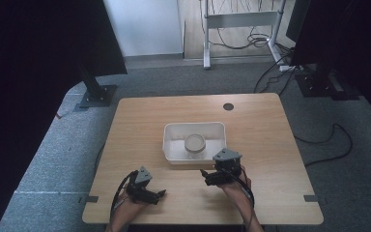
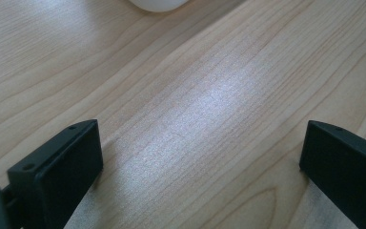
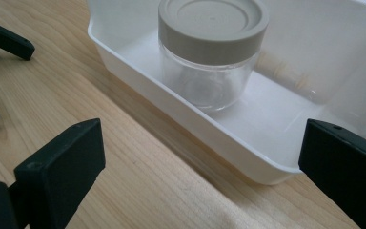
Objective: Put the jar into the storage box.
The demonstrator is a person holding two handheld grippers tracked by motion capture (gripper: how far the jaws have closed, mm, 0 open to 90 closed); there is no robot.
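A clear glass jar (image 1: 194, 143) with a beige screw lid stands upright in a white plastic tray (image 1: 172, 151) at the table's middle. The right gripper view has the jar (image 3: 212, 52) close, just behind the tray's near wall (image 3: 181, 112). My right gripper (image 1: 204, 177) (image 3: 200, 162) sits just in front of the tray, jaws wide open with nothing between them. My left gripper (image 1: 161, 193) (image 2: 200, 157) rests near the table's front left, also open, with bare wood between its jaws. Its fingertips (image 3: 9, 42) appear at the left of the right gripper view.
The wooden table (image 1: 140, 125) has a round cable hole (image 1: 228, 106) at the back. A corner of the tray (image 2: 157, 4) peeks in at the top of the left gripper view. Stands and cables lie on the carpet beyond the table.
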